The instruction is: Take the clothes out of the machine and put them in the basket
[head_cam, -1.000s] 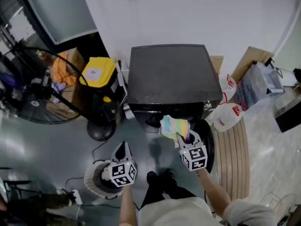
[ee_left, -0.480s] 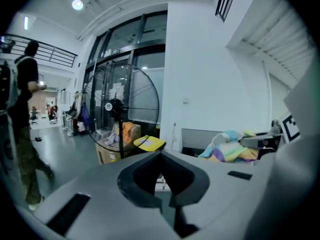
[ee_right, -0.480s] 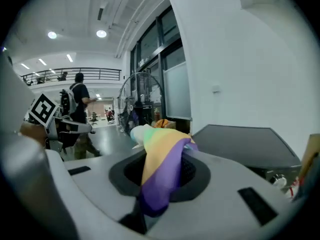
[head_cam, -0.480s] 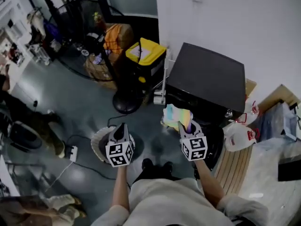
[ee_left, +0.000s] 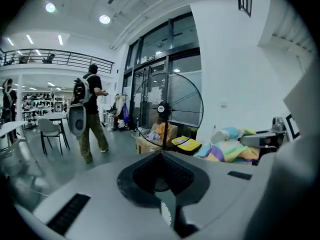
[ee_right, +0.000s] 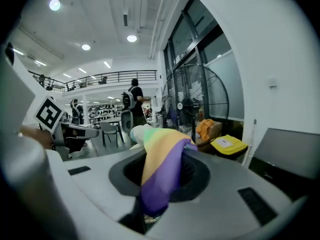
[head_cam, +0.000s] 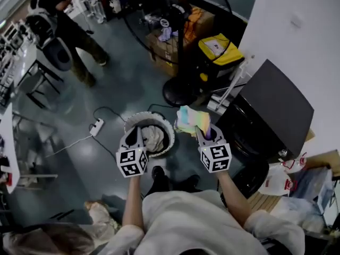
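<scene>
My right gripper (head_cam: 201, 133) is shut on a pastel rainbow-striped cloth (head_cam: 191, 120), held in the air just right of the basket. In the right gripper view the cloth (ee_right: 162, 169) hangs out from between the jaws of that gripper (ee_right: 160, 160). The round white basket (head_cam: 132, 122) stands on the floor with pale clothes (head_cam: 154, 136) inside. My left gripper (head_cam: 134, 135) hovers over the basket's left rim, jaws together and empty. The left gripper view has its closed tips (ee_left: 161, 156) and the cloth (ee_left: 227, 149) off to the right. The black machine (head_cam: 273, 113) sits at the right.
A standing fan (head_cam: 178, 89) and a yellow-lidded bin (head_cam: 218, 49) stand behind the basket. A power strip (head_cam: 96, 126) and cable lie on the floor to its left. A person (head_cam: 64, 20) walks at the far left. White bags (head_cam: 276, 182) sit beside the machine.
Both grippers have swung left, away from the machine's front to the basket. The right one still carries the striped cloth. My view has turned with them.
</scene>
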Available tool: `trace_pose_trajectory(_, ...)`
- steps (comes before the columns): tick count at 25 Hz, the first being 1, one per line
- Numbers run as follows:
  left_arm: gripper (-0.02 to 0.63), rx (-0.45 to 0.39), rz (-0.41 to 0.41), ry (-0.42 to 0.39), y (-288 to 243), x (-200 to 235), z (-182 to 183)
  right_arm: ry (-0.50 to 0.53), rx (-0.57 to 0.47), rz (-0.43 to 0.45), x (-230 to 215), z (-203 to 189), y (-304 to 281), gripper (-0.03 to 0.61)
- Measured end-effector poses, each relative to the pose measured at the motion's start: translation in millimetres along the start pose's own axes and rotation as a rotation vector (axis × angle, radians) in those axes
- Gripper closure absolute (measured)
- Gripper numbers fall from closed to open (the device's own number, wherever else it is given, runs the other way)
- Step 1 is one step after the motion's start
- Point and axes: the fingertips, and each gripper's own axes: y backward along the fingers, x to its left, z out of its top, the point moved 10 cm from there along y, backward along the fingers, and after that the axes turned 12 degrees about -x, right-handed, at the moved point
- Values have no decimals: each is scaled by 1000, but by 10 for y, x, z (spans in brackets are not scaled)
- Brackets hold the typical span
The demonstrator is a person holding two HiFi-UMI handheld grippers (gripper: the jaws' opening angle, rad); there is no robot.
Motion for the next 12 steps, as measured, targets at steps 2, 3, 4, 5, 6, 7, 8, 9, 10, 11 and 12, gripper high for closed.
trace_pose_trajectory(2,597,-1,50,14,94,294,-5,5,9,63,262,6,-277,493)
trace_pose_trajectory(3,597,-1,72,20,140,442,-7,7,15,90,400,4,-405,493)
trace_pose_trajectory(4,597,-1,92,28,188,592,-10,8,20,114,539,-1,-527,492)
trace_pose_trajectory(5,597,-1,112,36,238,742,-18,7,26,136,676,-11,-641,492)
trace_pose_trajectory(6,597,1,131,45,285,887,-32,4,32,154,803,-29,-750,492)
trace_pose_trajectory(7,597,3,148,53,318,1026,-52,-3,39,170,918,-54,-862,492)
trace_pose_trajectory(8,597,7,163,59,335,1157,-75,-9,48,183,1021,-91,-972,492)
trace_pose_trajectory(9,597,12,174,63,341,1280,-101,-15,61,194,1118,-141,-1074,492)
trace_pose_trajectory(10,597,18,182,67,336,1396,-129,-19,76,206,1209,-201,-1172,492)
trace_pose_trajectory(11,597,24,188,71,320,1505,-158,-21,91,217,1295,-266,-1272,492)
trace_pose_trajectory(12,597,30,194,75,294,1609,-188,-23,106,228,1378,-335,-1375,492)
